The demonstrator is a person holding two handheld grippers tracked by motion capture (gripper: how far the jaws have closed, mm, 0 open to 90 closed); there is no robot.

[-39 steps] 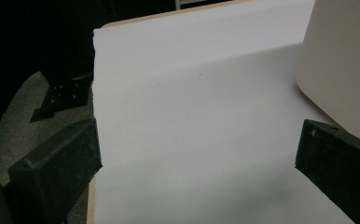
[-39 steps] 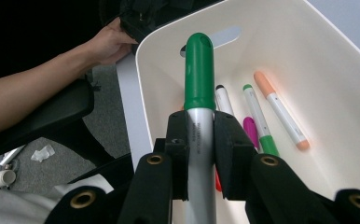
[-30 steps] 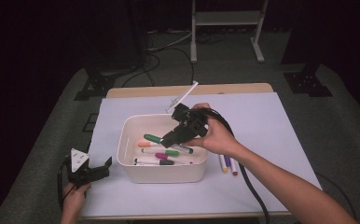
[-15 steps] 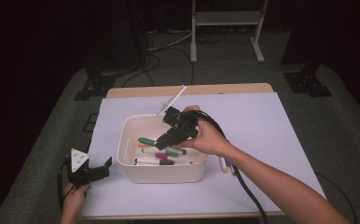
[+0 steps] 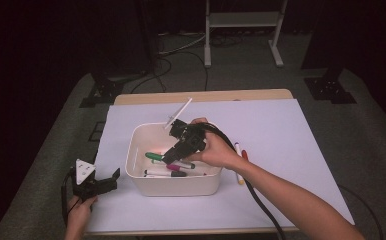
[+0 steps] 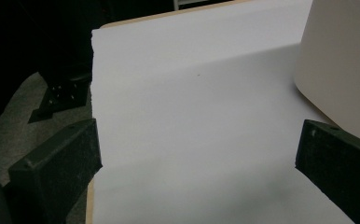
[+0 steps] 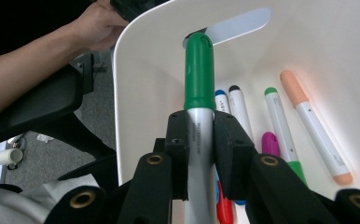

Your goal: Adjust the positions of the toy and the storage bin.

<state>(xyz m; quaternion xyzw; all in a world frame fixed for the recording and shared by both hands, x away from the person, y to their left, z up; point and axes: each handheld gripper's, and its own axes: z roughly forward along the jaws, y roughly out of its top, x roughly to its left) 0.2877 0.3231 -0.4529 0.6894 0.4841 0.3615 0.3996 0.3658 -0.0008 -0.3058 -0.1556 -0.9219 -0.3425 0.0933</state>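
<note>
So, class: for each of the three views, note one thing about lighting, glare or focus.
High view: the white sheet is lit brightly while the surrounding floor falls into darkness. Left gripper view: soft overall, the tub wall evenly lit, dark at far left. Right gripper view: the green-capped marker is sharp, with a bright glare patch on the tub's inner wall.

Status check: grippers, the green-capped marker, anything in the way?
Right gripper shut on green-capped marker, over white bin. Left gripper open, idle. Nothing blocking.
</note>
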